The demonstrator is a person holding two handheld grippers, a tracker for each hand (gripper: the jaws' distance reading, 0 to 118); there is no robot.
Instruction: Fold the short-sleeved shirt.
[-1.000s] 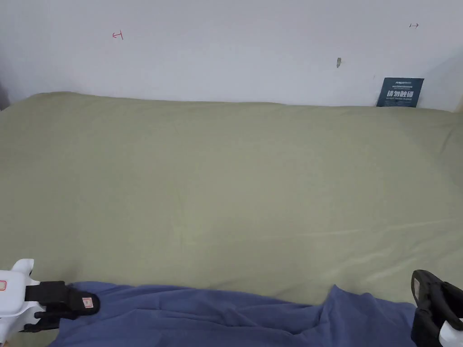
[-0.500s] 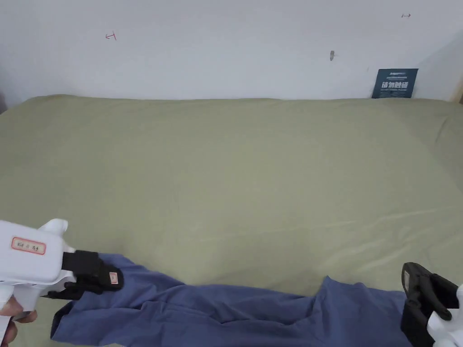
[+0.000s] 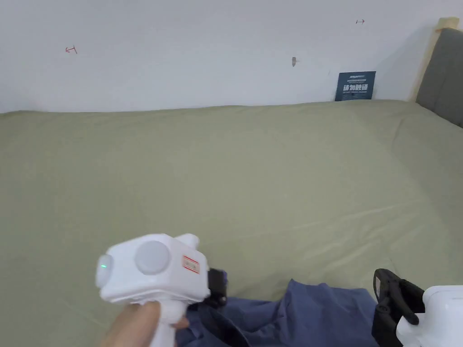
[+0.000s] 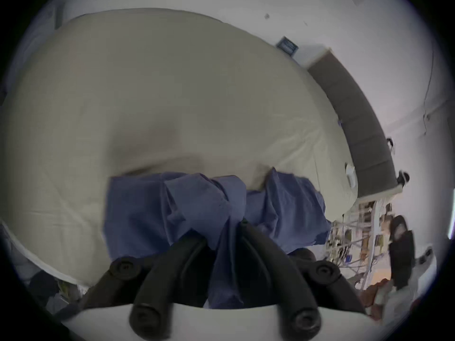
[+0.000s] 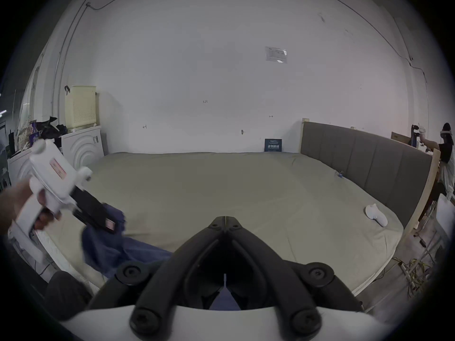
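Observation:
The blue short-sleeved shirt (image 3: 316, 316) lies bunched at the near edge of the green bed (image 3: 235, 180). My left gripper (image 3: 218, 289) is shut on the shirt's left end, and blue cloth (image 4: 221, 211) runs up between its black jaws. In the right gripper view the left gripper (image 5: 105, 223) holds that end lifted off the sheet. My right gripper (image 3: 384, 293) sits at the shirt's right edge with its jaws closed. Its tips (image 5: 225, 219) meet, and blue cloth (image 5: 224, 299) shows between the jaws lower down.
A grey headboard (image 5: 364, 159) bounds the bed on the right, and a white sock (image 5: 375, 214) lies near it. A blue sign (image 3: 355, 86) leans on the white wall. A washing machine (image 5: 81, 147) stands at the left. Another person (image 5: 445, 149) is far right.
My left gripper has swung right and up toward the right gripper, carrying the shirt's left end and bunching the cloth. The head camera has also panned right.

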